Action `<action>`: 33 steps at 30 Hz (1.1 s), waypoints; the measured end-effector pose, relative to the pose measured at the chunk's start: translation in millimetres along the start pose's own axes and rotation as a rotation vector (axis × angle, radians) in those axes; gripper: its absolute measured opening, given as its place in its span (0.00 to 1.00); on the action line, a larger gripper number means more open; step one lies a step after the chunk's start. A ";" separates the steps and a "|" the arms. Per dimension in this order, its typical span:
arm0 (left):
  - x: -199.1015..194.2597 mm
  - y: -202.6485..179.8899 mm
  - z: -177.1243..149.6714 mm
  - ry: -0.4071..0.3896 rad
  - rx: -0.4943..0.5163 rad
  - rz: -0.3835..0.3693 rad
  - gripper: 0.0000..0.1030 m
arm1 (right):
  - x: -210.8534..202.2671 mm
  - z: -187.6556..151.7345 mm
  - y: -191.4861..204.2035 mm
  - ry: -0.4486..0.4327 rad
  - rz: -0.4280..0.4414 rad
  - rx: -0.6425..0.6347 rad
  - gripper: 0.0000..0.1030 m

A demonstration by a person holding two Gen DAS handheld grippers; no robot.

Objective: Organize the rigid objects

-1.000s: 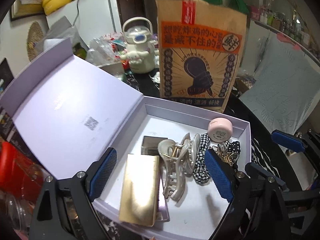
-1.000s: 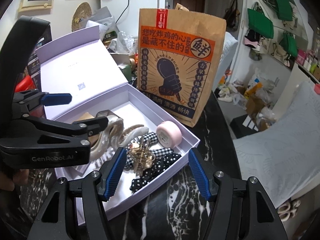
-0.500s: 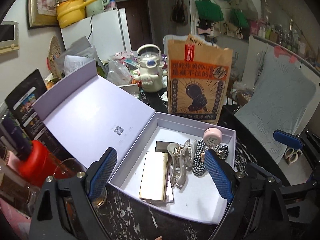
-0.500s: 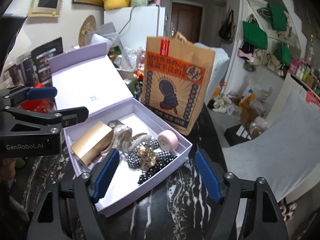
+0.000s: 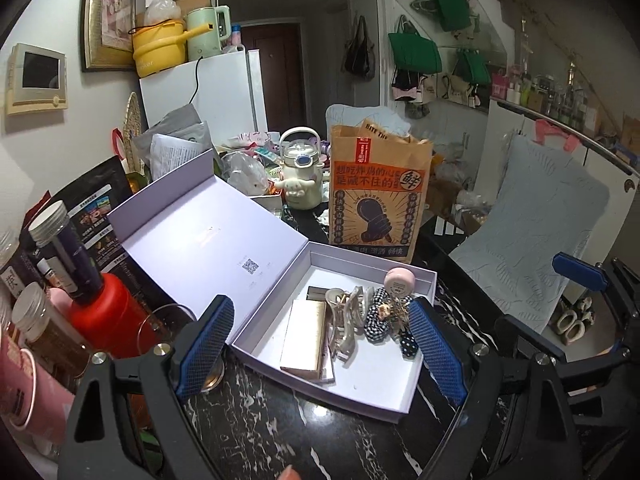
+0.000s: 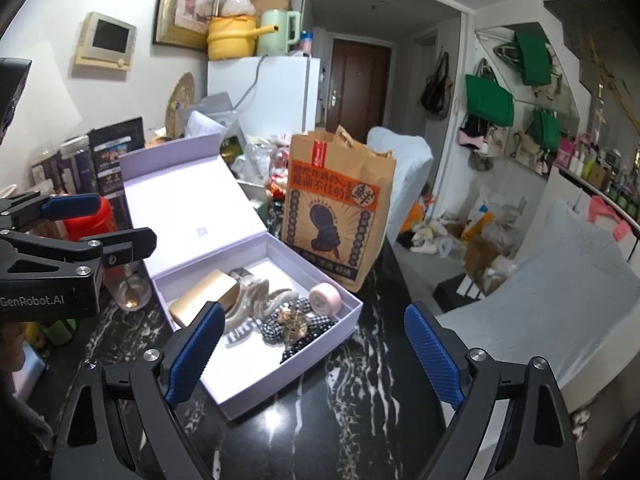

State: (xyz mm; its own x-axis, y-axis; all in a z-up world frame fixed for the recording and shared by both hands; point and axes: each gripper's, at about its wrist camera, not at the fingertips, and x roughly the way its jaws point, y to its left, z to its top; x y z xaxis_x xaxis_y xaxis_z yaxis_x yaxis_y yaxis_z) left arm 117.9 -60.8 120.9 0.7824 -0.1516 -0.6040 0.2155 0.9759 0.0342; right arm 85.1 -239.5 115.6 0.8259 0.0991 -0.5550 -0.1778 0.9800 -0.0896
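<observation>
Jaws first: the left gripper (image 5: 320, 344) stands spread wide with nothing between its blue pads, and the right gripper (image 6: 316, 356) is opening, also with nothing caught between its pads. Both hang above the near edge of the lavender box (image 5: 400, 410), clear of its contents. Inside the box, along its middle, lie a gold case (image 5: 306, 338), pale claw clips (image 5: 346, 326), a checked scrunchie (image 5: 378, 318), a small gold clip (image 6: 292, 320) and, by the far right corner, a pink round tin (image 5: 399, 282). The box sits on the black marble tabletop (image 5: 256, 428), its lid (image 5: 200, 236) tilted back toward the left edge; a brown paper bag (image 5: 378, 200) stands just behind the far wall.

The sorting looks nearly finished. If the lid is next, it would go best taken by its free far edge with one gripper and swung over slowly, checking that no clip stands above the rim.
</observation>
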 end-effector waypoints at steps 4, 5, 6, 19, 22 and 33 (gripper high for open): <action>-12.9 1.8 -8.8 -0.001 -0.007 -0.005 0.99 | -15.3 -1.9 3.3 -0.027 -0.002 -0.004 0.98; -15.4 2.8 -11.0 -0.001 -0.015 -0.011 1.00 | -18.1 -2.7 3.4 -0.032 -0.004 -0.004 1.00; -18.1 4.1 -13.0 -0.003 -0.025 -0.016 1.00 | -22.7 -4.2 5.0 -0.047 -0.007 -0.009 1.00; -42.4 11.3 -51.2 0.015 -0.036 0.059 1.00 | -41.1 -29.1 20.3 -0.023 -0.032 0.007 1.00; -43.9 10.3 -59.5 0.023 -0.030 0.055 1.00 | -39.9 -35.0 23.1 0.000 -0.039 0.019 1.00; -45.7 12.4 -77.6 0.046 -0.037 0.038 1.00 | -45.2 -59.6 39.1 0.048 -0.049 0.029 1.00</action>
State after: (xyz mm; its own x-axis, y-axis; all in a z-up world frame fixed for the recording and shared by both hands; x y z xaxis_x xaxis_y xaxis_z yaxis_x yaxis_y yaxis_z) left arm 39.5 -29.6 87.2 0.7617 -0.1083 -0.6388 0.1640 0.9861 0.0284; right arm 9.0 -216.0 87.8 0.8065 0.0436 -0.5896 -0.1222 0.9880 -0.0941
